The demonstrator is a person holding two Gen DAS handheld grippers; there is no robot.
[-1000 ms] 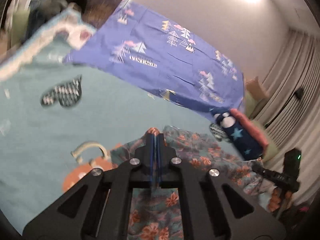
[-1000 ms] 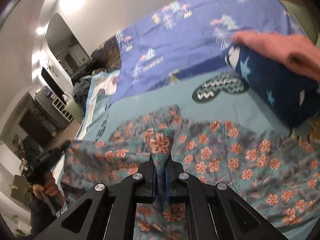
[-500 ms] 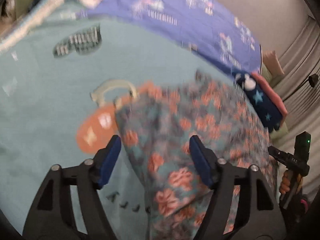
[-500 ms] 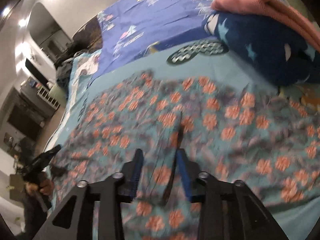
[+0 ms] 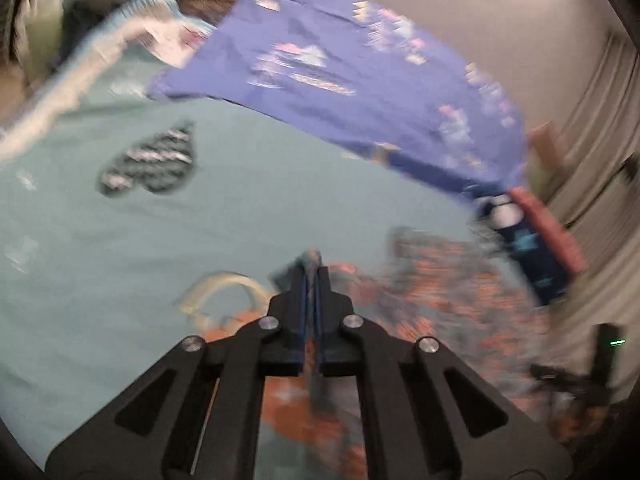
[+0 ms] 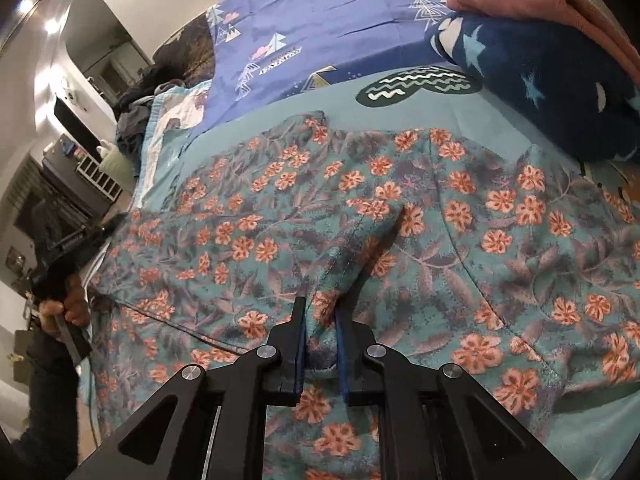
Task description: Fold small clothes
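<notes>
Bed with teal sheet (image 6: 460,120). Floral garment (image 6: 400,240) spread flat across near part. Purple patterned cover (image 6: 340,28) on far side. Navy star blanket (image 6: 540,80) with pink cloth (image 6: 540,0) on top, far right.
</notes>
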